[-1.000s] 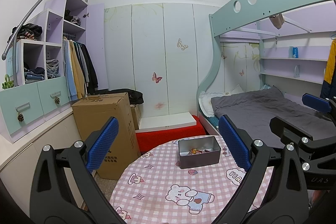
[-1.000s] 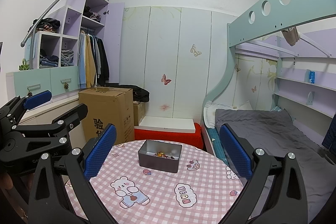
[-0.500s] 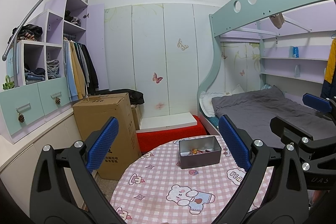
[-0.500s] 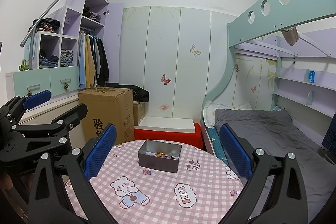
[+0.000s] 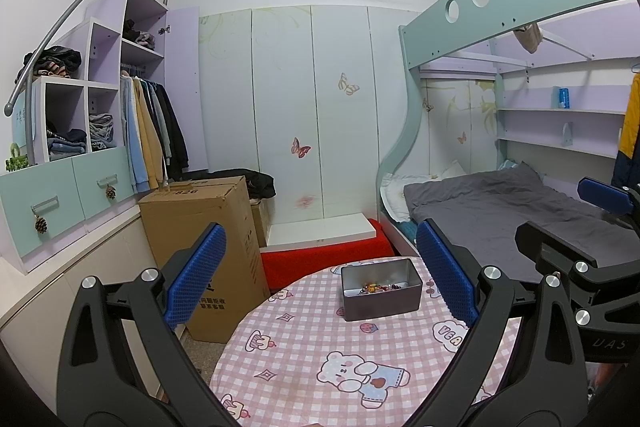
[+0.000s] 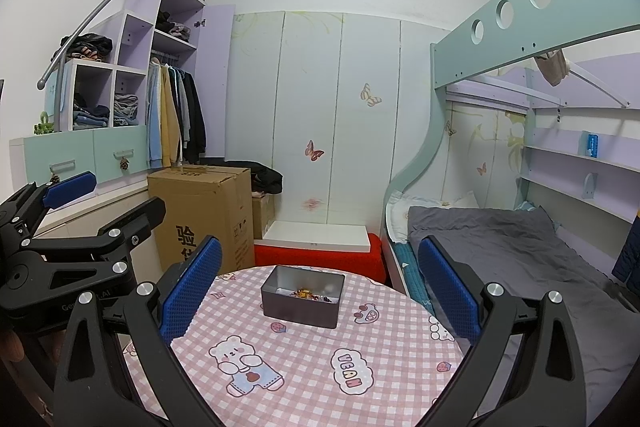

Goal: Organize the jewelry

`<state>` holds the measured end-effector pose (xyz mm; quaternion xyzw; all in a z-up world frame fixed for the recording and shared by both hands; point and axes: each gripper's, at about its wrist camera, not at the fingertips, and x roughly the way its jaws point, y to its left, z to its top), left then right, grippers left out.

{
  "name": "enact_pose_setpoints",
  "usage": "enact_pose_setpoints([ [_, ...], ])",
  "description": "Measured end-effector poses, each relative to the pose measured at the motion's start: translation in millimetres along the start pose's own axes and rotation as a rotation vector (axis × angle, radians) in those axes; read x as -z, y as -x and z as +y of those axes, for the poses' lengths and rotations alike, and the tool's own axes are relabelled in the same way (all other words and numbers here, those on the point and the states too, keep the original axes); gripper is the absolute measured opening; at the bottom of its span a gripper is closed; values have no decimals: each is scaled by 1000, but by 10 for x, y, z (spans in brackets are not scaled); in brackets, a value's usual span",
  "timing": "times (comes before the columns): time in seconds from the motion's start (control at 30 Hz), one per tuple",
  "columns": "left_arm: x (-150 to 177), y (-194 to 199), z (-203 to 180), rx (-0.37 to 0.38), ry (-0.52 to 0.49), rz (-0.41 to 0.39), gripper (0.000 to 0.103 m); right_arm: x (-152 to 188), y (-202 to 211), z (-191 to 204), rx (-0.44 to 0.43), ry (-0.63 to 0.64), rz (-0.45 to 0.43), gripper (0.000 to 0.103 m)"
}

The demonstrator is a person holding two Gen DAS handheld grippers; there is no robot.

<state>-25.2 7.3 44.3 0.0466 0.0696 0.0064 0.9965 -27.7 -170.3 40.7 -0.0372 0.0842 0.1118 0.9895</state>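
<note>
Both claws hang spread wide with nothing between their pads: the left claw (image 5: 320,275) and the right claw (image 6: 316,281) sit above the near edge of the round counter (image 6: 304,359). Over the last second hardly anything has shifted; the views only creep slightly. Past them the grey tin (image 6: 303,295) stands open toward the counter's far side, the jewelry (image 6: 308,293) heaped inside. That fits either sorting still ahead or pieces already gathered.
</note>
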Motion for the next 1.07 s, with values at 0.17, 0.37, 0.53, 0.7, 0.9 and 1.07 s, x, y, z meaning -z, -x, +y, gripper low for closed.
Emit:
enact_pose_setpoints([
  [0.17,4,0,7,1,0,1,94,5,5,-4,0,0,1,95],
  [0.37,18,3,37,1,-2,5,94,9,3,-39,-1,-4,5,95],
  [0.53,32,-51,17,1,-6,14,94,56,2,-98,0,-9,13,95],
  [0.7,41,-103,11,3,-9,27,94,85,-42,-129,1,-14,25,95],
  [0.9,72,-196,-15,2,-16,48,94,103,-125,-139,1,-18,45,95],
  [1.07,122,-294,-40,2,-20,70,94,139,-222,-145,0,-23,68,95],
])
